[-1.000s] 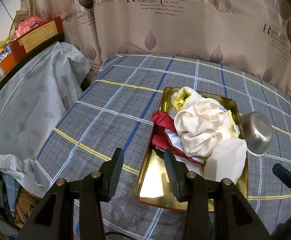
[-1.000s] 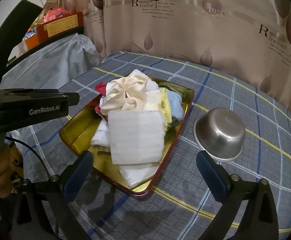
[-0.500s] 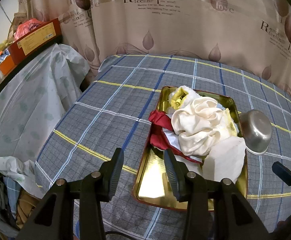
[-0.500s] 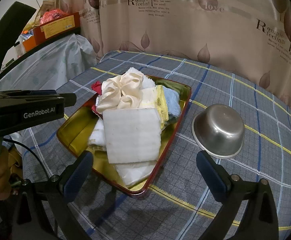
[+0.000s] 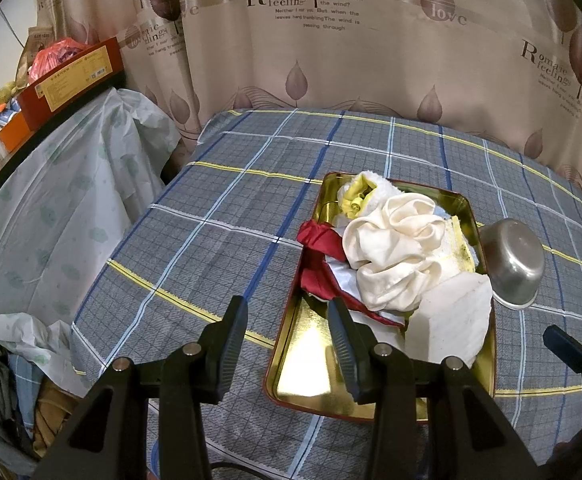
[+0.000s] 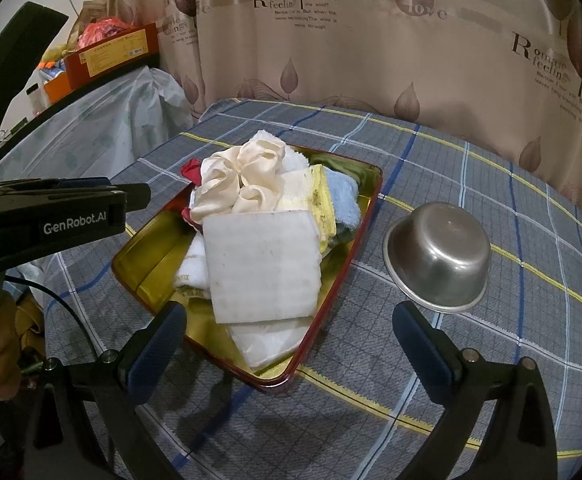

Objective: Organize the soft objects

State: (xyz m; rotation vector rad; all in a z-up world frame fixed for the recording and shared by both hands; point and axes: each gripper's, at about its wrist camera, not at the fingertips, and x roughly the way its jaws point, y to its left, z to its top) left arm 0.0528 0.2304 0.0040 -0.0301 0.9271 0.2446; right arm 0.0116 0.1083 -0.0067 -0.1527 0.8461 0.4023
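Both tools, left [image 5: 287,334] and right [image 6: 291,340], gape empty above gold tray [image 6: 147,264] heaped with cloths [image 6: 259,264].

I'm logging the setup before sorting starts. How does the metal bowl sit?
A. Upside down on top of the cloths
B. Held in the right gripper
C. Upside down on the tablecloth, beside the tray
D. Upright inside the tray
C: the bowl rests rim-down on the tablecloth, outside the tray, and the right gripper is open and empty.
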